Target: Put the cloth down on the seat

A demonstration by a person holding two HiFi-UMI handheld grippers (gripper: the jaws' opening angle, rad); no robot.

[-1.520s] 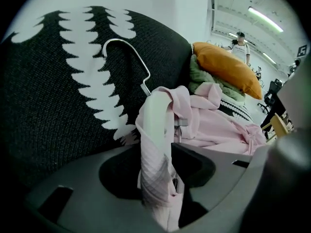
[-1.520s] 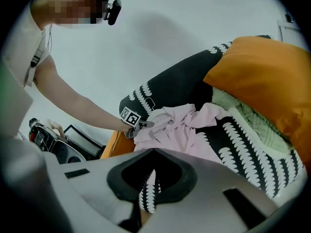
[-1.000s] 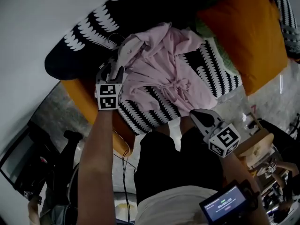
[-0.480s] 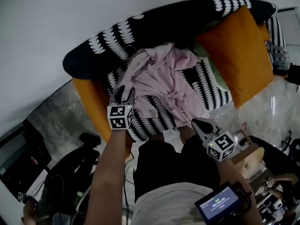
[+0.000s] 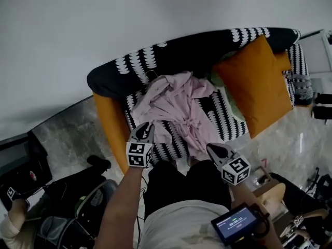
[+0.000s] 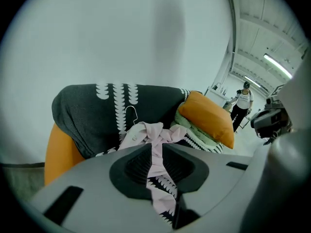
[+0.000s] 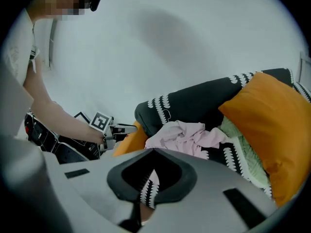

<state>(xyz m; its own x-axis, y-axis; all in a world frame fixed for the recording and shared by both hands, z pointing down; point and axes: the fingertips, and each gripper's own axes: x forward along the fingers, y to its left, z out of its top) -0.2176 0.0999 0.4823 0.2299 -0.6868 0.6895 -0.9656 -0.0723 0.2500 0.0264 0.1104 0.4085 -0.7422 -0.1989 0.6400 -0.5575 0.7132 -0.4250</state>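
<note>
Looking at it from the person's end first: both tools hang just off the front edge of the sofa (image 5: 110, 121), and neither touches anything. The left tool (image 5: 146, 126) has a gap between its jaws that is closing. The pink you see through that gap is just cloth farther off, nothing pinched. The right tool (image 5: 211, 148) has its jaws pressed together and it's empty too. My read is that's simply because the job looks done, so there's nothing left to hang on to.

Further in, the pink cloth (image 5: 174, 108) lies crumpled on the sofa's striped seat (image 5: 228, 119), toward the orange-armed end, with one bit trailing to the sofa's front edge. A wire hanger hook (image 6: 130, 114) pokes up at the cloth's back, against the sofa's backrest (image 5: 176, 53), so it's probably a garment on its hanger. The orange cushion (image 5: 257, 82) leans at the sofa's other end, clear of the cloth.
</note>
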